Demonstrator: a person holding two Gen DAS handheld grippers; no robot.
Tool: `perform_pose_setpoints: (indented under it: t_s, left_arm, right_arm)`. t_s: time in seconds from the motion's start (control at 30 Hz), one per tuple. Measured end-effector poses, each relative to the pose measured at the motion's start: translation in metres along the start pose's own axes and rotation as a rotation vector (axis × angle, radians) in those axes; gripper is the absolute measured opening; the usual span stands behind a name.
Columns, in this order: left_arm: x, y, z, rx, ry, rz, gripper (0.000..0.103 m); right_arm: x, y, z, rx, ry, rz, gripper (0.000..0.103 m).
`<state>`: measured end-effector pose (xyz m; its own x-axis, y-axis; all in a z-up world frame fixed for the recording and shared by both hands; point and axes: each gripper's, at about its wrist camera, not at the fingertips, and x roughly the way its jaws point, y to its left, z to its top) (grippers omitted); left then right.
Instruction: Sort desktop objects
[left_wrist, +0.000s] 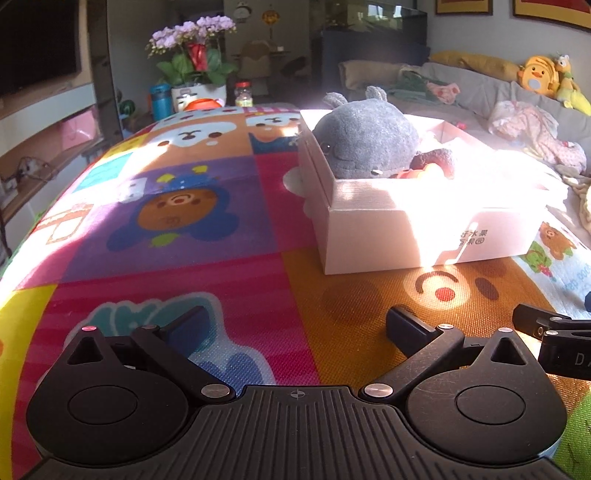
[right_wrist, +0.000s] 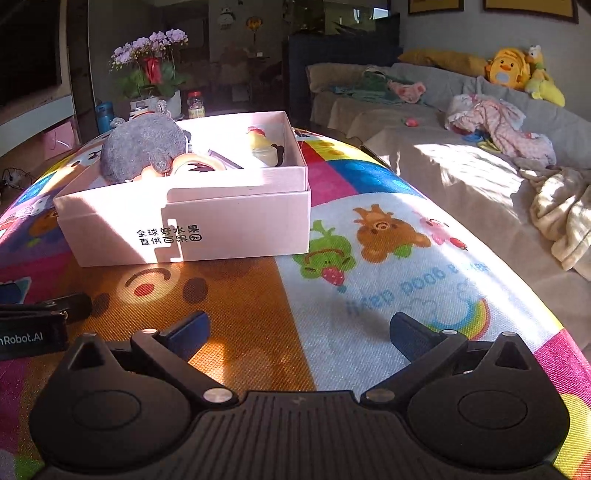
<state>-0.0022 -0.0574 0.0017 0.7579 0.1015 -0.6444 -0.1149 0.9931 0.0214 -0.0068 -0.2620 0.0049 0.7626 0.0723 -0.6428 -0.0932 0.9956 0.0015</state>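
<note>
A pink cardboard box (right_wrist: 184, 221) (left_wrist: 388, 229) stands on the colourful cartoon mat. Inside it lie a grey plush whale (left_wrist: 364, 142) (right_wrist: 142, 146), a pale yellow toy (right_wrist: 264, 146), a dark red plush piece (left_wrist: 434, 160) and other small items. My left gripper (left_wrist: 299, 325) hovers low over the mat in front of the box, open, nothing between its fingers. My right gripper (right_wrist: 299, 328) is also open and empty, just right of the left one, in front of the box's right corner. Each gripper's edge shows in the other's view.
The mat (right_wrist: 388, 295) covers a table. A grey sofa (right_wrist: 461, 155) with clothes, a blanket and yellow plush toys (right_wrist: 509, 72) runs along the right. Behind the table stand a flower pot (left_wrist: 195, 62), a blue bottle (left_wrist: 160, 101) and a jar (left_wrist: 243, 94).
</note>
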Motion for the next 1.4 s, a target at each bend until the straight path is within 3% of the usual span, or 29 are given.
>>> perform_pose_setpoints:
  t_s: [1.4]
  left_arm:
    - [0.0001,0.0004,0.0002,-0.003,0.0,-0.002,0.103]
  right_arm:
    - [-0.0004,0.002,-0.0019,0.008,0.001,0.002,0.103]
